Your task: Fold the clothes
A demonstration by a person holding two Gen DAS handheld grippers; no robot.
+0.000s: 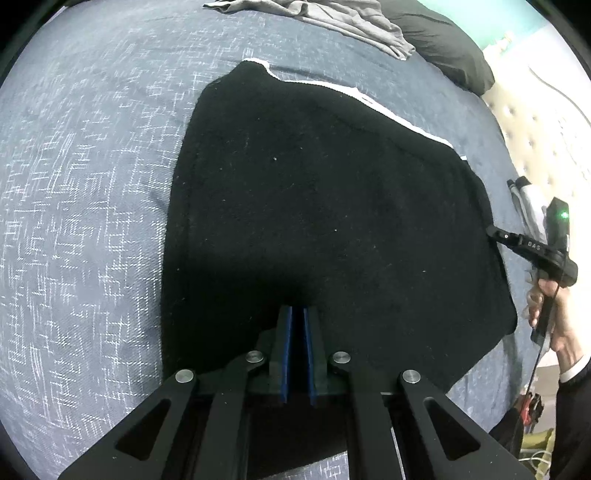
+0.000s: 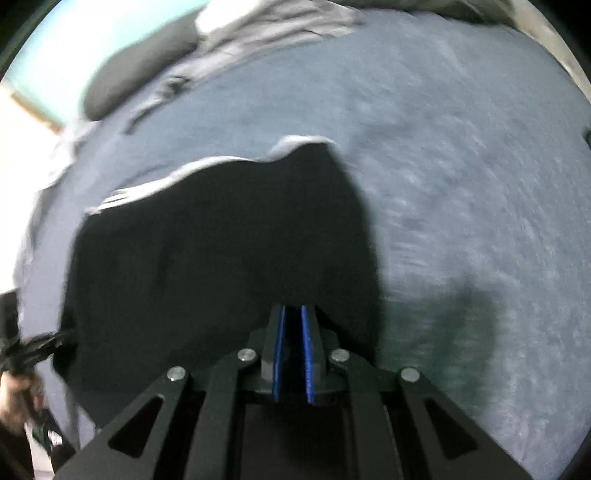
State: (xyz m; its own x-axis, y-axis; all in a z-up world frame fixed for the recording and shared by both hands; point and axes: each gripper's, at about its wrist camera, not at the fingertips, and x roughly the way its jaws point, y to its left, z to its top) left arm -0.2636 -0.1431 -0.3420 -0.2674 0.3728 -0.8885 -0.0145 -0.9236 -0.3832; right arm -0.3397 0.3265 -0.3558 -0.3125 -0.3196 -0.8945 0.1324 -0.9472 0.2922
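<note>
Pinching the near edge of the fuzzy black cloth (image 1: pixel 325 206), the left claw (image 1: pixel 297 312) and right claw (image 2: pixel 293 310) were both clamped on it, while it spread ahead over the speckled blue bed (image 1: pixel 92 177).

A bed (image 1: pixel 92 184) with a blue-grey patterned cover, a dark pillow (image 1: pixel 450 48) near a cream tufted headboard (image 1: pixel 535 140), and a turquoise wall (image 1: pixel 461 14).

Matte black left claw (image 1: pixel 297 314) with blue-lined fingers (image 1: pixel 286 354), triangular cut-outs in the linkage bars, round silver pivot screws. Same build on the right claw (image 2: pixel 293 312). Seen from the left wrist: black handle with white lettering, green light, thin red cable; dark sleeve (image 1: pixel 576 391) over white cuff.
</note>
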